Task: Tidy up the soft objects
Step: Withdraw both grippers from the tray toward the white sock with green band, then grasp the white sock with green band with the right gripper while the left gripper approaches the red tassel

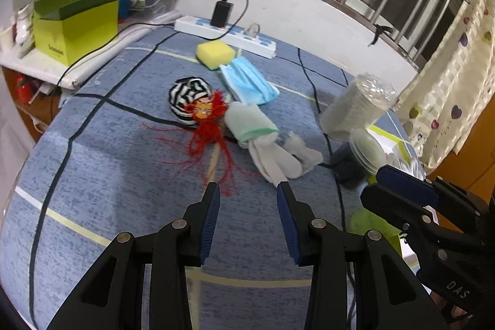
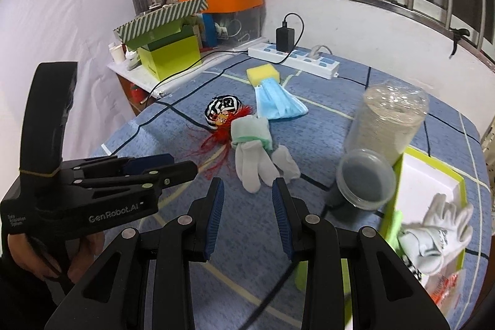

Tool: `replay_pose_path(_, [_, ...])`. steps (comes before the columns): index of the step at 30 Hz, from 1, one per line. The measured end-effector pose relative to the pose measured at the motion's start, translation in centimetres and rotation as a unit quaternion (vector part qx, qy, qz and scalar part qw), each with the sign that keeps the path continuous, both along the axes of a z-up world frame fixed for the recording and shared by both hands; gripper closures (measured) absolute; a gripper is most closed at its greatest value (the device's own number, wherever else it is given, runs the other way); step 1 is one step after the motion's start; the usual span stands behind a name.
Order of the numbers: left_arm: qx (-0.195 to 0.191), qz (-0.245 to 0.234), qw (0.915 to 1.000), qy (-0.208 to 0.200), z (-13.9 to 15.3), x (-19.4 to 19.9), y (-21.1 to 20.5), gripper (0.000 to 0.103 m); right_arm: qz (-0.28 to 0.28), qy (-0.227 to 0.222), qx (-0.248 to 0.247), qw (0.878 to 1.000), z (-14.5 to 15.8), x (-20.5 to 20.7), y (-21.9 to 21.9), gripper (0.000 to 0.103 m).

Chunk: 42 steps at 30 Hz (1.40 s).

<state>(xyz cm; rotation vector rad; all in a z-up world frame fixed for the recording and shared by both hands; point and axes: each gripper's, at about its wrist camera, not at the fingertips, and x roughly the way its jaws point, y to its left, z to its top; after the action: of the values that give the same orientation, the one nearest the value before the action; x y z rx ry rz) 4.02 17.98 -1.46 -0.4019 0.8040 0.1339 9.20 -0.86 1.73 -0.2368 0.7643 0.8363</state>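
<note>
Soft objects lie on the blue table cloth [image 1: 108, 175]: a grey-green glove [image 1: 269, 144] [image 2: 256, 153], a red tassel ornament [image 1: 213, 126] [image 2: 221, 132], a black-and-white striped ball [image 1: 188, 98] [image 2: 221, 109], a blue face mask [image 1: 247, 79] [image 2: 278, 101] and a yellow sponge [image 1: 215, 53] [image 2: 263, 73]. My left gripper [image 1: 249, 190] is open and empty, just short of the glove's fingertips. My right gripper [image 2: 247, 186] is open and empty, also just short of the glove. A white glove [image 2: 439, 231] lies in a lime-rimmed box [image 2: 399, 175] at the right.
A clear plastic jar [image 2: 383, 126] [image 1: 355, 107] and its lid [image 2: 365, 178] lie by the lime box. A white power strip [image 1: 225, 34] [image 2: 294, 59] with a charger sits at the far edge. Green boxes [image 1: 74, 20] [image 2: 167, 45] stand on a side shelf at the left.
</note>
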Motion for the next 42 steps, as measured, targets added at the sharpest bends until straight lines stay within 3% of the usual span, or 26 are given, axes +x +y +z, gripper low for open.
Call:
replay_pose_path(16, [0.006,0.023,0.9997,0.002,-1.1,1.5,4.7,0.066,-0.017,0.035,-0.04,0.998,-3.2,4.1,6.8,0.069])
replay_pose_path(33, [-0.009,0.023,0.9996,0.013,-3.0,3.7,7.4,0.066,-0.05,0.053,-0.1,0.992,-7.4,7.0,10.7,0.069])
replay_pose_path(36, [-0.011,0.023,0.9996,0.014,-3.2,4.1,7.6,0.066,-0.062,0.066,-0.092,0.992,-7.8,7.6,10.8,0.07])
replay_pose_path(37, [-0.011,0.022,0.9996,0.014,-3.2,4.1,7.6,0.066,-0.062,0.065,-0.09,0.992,-7.8,7.7,10.8,0.073])
replay_pose_path(38, [-0.012,0.021,0.9996,0.013,-3.2,4.2,7.5,0.066,-0.063,0.064,-0.087,0.992,-7.7,7.7,10.7,0.087])
replay_pose_path(42, [-0.016,0.016,0.9997,0.01,-3.2,4.6,7.3,0.066,-0.065,0.059,-0.067,0.994,-7.1,7.4,10.3,0.095])
